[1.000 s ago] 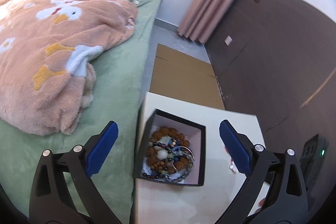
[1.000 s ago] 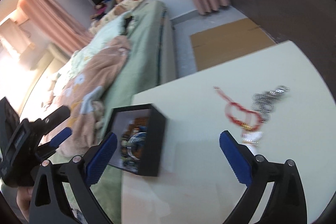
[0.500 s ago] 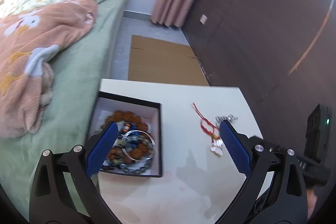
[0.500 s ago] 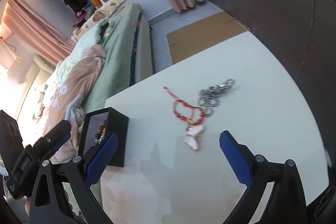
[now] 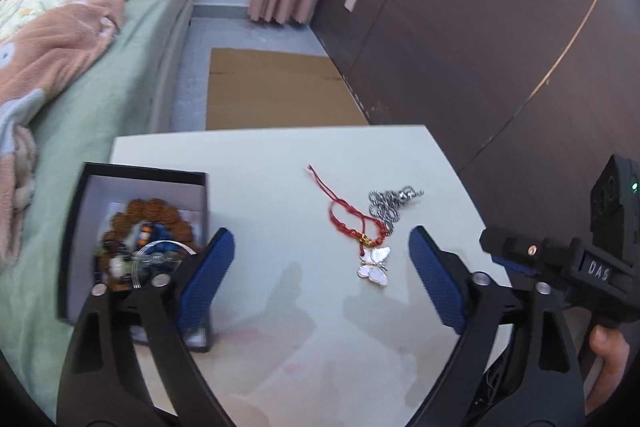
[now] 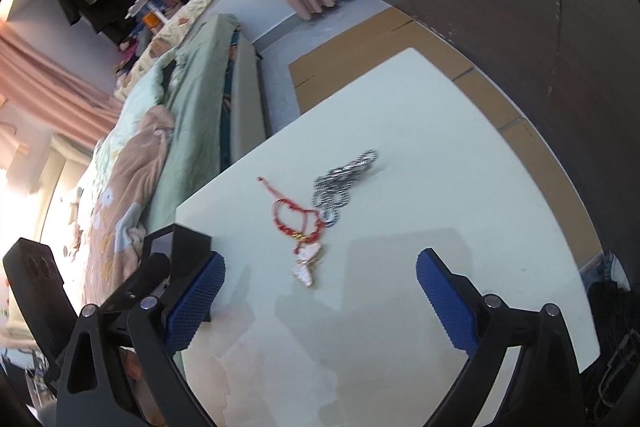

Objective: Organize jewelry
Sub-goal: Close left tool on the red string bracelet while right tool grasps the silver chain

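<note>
A black jewelry box [image 5: 80, 187] with a white inside sits at the left edge of the pale table [image 5: 280, 307]; it holds brown bead bracelets [image 5: 148, 215] and a clear bangle. A red cord bracelet [image 5: 348, 219], a white butterfly pendant [image 5: 374, 261] and a silver chain [image 5: 390, 203] lie loose mid-table. My left gripper [image 5: 320, 279] is open and empty above the table, just short of the pendant. My right gripper [image 6: 320, 291] is open and empty, near the pendant [image 6: 306, 261], cord [image 6: 292, 215] and chain [image 6: 340, 183]. The box's corner [image 6: 180, 247] shows at left.
A bed with a green sheet [image 5: 100, 87] and a peach blanket [image 5: 48, 55] runs along the table's left side. Flat cardboard [image 5: 272, 87] lies on the floor beyond the table. A dark wall [image 5: 480, 27] stands to the right. The right gripper's body [image 5: 580, 267] shows at right.
Both grippers have swung right, from over the box towards the loose jewelry mid-table, and come closer to it. Both have stayed open and empty.
</note>
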Action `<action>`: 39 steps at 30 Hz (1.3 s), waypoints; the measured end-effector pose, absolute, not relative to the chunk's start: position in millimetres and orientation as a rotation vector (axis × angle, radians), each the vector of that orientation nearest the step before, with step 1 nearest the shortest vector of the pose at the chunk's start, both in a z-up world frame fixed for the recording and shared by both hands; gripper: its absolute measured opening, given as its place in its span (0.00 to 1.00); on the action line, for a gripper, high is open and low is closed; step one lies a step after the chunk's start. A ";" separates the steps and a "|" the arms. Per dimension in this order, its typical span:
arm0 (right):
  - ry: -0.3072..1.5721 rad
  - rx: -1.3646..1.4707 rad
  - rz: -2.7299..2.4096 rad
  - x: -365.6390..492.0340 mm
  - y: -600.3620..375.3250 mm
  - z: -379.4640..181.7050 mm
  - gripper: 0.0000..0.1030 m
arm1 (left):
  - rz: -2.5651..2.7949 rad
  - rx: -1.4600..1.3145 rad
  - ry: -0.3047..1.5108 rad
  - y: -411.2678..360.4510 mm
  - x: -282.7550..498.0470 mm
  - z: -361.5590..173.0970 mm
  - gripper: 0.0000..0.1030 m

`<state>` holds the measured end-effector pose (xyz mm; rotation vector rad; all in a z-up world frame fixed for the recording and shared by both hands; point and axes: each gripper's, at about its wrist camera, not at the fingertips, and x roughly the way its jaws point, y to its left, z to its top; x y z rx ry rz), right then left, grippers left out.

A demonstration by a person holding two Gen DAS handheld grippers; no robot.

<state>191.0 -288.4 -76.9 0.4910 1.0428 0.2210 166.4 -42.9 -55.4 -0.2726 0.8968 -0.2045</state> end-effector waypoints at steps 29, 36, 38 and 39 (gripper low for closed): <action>1.088 0.455 0.175 248.8 -276.4 -97.3 0.73 | -0.088 -0.057 1.057 -102.2 239.0 -118.9 0.02; 1.080 0.459 0.166 261.0 -265.4 -110.2 0.61 | -0.144 -0.204 1.019 -76.2 235.6 -102.5 0.02; 1.077 0.472 0.164 263.1 -263.9 -112.7 0.56 | -0.153 -0.227 1.006 -71.1 234.6 -97.9 0.02; 1.074 0.474 0.162 264.3 -262.3 -113.7 0.55 | -0.156 -0.234 0.997 -68.2 233.3 -94.7 0.02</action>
